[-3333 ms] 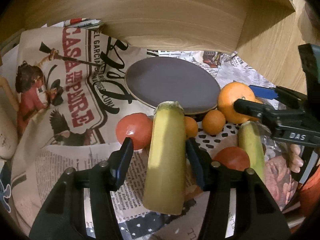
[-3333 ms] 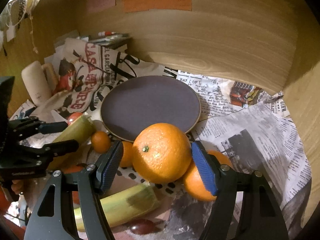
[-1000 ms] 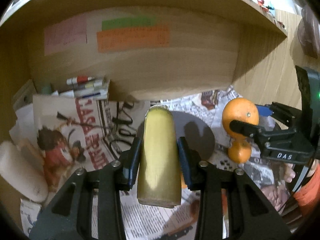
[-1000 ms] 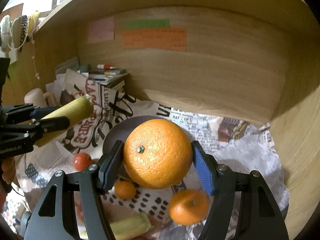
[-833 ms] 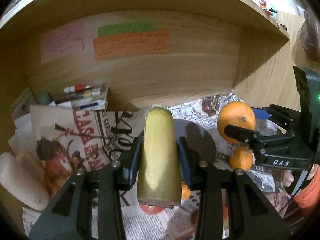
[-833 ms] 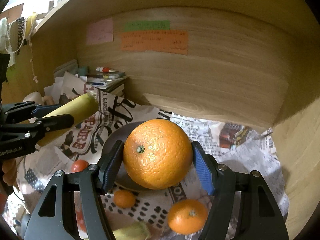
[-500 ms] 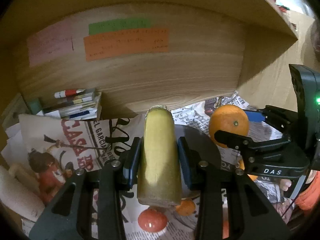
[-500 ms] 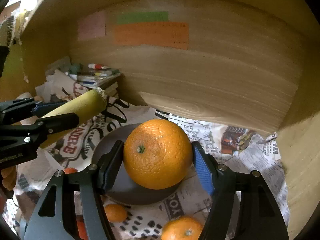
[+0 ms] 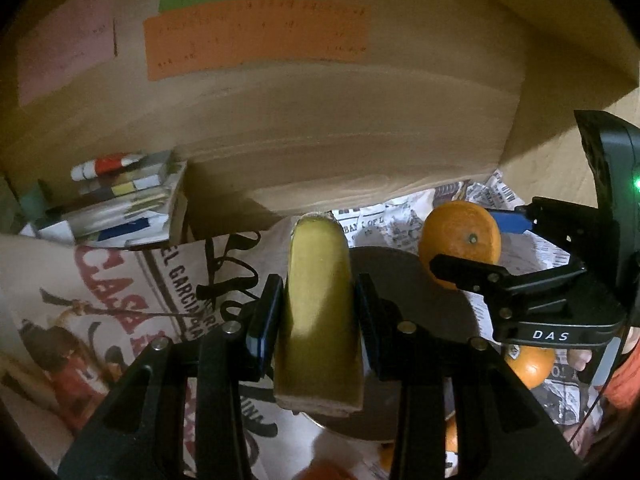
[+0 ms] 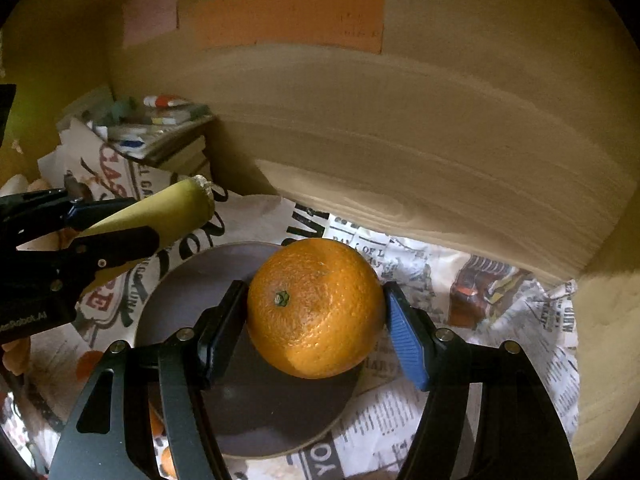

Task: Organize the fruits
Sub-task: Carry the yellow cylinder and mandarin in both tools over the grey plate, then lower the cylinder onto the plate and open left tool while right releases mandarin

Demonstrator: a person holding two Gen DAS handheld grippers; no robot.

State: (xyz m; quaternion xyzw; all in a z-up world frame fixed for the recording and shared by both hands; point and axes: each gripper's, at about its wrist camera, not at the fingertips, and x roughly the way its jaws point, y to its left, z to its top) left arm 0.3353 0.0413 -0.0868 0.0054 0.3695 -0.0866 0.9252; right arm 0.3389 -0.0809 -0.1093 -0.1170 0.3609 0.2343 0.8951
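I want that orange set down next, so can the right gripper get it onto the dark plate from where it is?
Probably yes. The right gripper holds the orange over the dark plate, whose surface looks bare. The left gripper with its banana piece sits off to the side.

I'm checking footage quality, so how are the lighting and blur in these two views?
Left wrist: dim overall, sticky notes and book stack motion-blurred, banana piece fairly sharp. Right wrist: brighter, large orange crisp, newspaper well lit, wall smeared. Both bend with fisheye.
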